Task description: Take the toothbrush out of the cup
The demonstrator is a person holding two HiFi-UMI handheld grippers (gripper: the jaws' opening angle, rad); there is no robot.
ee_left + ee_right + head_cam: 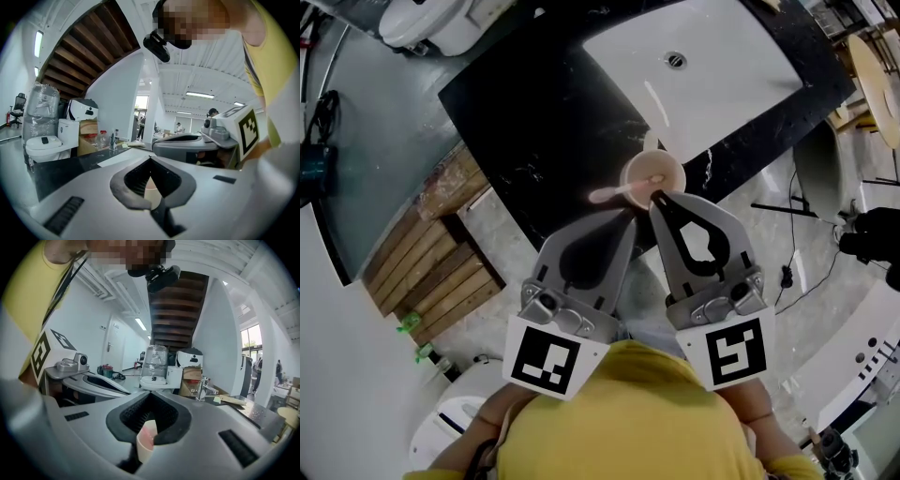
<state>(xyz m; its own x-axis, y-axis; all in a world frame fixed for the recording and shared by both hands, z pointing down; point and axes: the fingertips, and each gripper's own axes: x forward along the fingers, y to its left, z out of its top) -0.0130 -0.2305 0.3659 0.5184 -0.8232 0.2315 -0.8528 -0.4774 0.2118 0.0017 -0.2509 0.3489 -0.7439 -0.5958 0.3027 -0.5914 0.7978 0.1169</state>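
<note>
A beige cup (654,174) stands on the black counter (544,122) beside the sink. A pink toothbrush (614,193) leans out of it toward the left. Both grippers hover just short of the cup, tips close together. The left gripper (630,212) is shut, its tip right below the brush handle. The right gripper (655,198) is shut too, its tip at the cup's near rim. In the left gripper view the cup (151,191) shows through the hole behind the shut tips (150,159). The right gripper view shows the cup (146,442), pink inside, under its tips (150,393).
A white sink basin (694,66) with a drain is set into the counter behind the cup. Wooden slats (441,253) lie on the floor left of the counter. A white toilet (431,23) stands at the far left, and black stand gear (872,234) at the right.
</note>
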